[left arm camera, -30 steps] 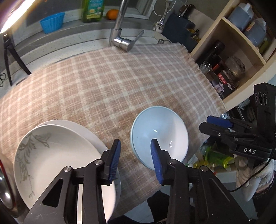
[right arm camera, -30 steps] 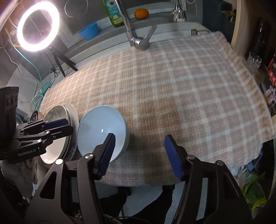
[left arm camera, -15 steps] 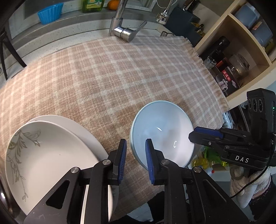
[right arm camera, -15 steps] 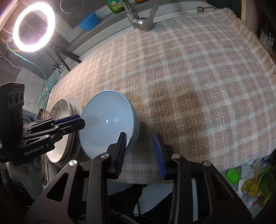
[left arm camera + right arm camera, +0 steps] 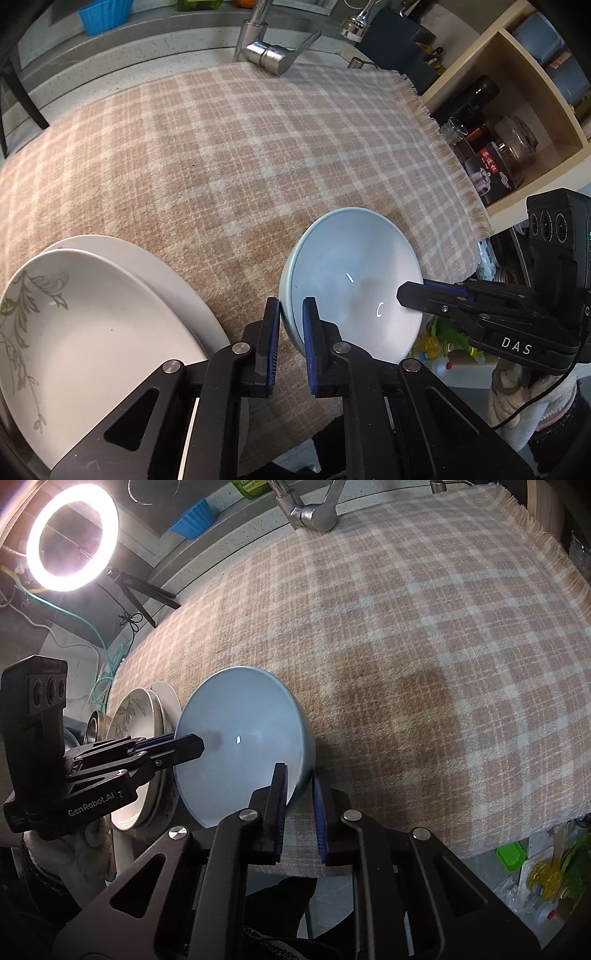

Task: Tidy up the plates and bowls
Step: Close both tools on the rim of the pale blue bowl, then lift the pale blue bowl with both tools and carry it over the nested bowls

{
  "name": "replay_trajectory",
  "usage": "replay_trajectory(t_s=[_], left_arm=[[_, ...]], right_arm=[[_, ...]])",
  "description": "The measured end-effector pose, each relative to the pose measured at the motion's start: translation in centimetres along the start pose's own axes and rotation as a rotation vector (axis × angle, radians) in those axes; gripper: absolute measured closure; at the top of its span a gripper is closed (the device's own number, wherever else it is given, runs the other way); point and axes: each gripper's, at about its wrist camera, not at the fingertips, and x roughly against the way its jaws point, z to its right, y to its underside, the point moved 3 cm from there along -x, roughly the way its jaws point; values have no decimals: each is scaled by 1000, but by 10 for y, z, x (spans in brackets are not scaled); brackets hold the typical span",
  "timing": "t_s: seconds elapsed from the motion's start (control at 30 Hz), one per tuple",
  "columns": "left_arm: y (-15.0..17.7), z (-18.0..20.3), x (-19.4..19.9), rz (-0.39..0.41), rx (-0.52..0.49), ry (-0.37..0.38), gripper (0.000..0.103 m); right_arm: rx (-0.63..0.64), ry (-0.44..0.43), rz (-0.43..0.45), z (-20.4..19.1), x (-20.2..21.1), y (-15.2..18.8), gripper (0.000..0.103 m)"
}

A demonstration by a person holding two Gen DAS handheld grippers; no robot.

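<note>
A light blue bowl [image 5: 351, 273] sits near the front edge of the checked cloth [image 5: 221, 147]. My left gripper [image 5: 290, 306] is closing its jaws on the bowl's left rim, one blue pad outside the wall and one inside. On the opposite rim, the jaws of my right gripper [image 5: 298, 773] are closing the same way; its tip shows in the left wrist view as the right gripper [image 5: 410, 295]. In the right wrist view the bowl [image 5: 240, 731] carries the left gripper [image 5: 192, 744] at its far side. Two stacked white plates [image 5: 92, 317], the top one with a leaf pattern, lie left of the bowl.
A steel faucet [image 5: 266, 51] stands at the cloth's far edge, with a blue cup [image 5: 105, 11] behind it. An open shelf [image 5: 498, 140] with jars and bottles is on the right. A ring light [image 5: 72, 537] on a tripod glows far left. The table's front edge is just below the bowl.
Both grippers have come down to the bowl and their jaws have narrowed from wide apart to pinching opposite sides of its rim.
</note>
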Motion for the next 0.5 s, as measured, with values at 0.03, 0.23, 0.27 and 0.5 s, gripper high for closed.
replay_trajectory(t_s=[0.03,0.23,0.27,0.5], left_arm=[[0,0,0,1,2,1,92],[-1,-2,11,29,14,4,92],[-1,-2,14,36,17,6,92],[-6,-8,36,88,42,8,92]], right_arm=[[1,3,0,-1,0,-1,89],[20,11,2,-7,3,-5,90],[24,11,5,-9,4,-7,90],[73,11,30,-29,17,-20,90]])
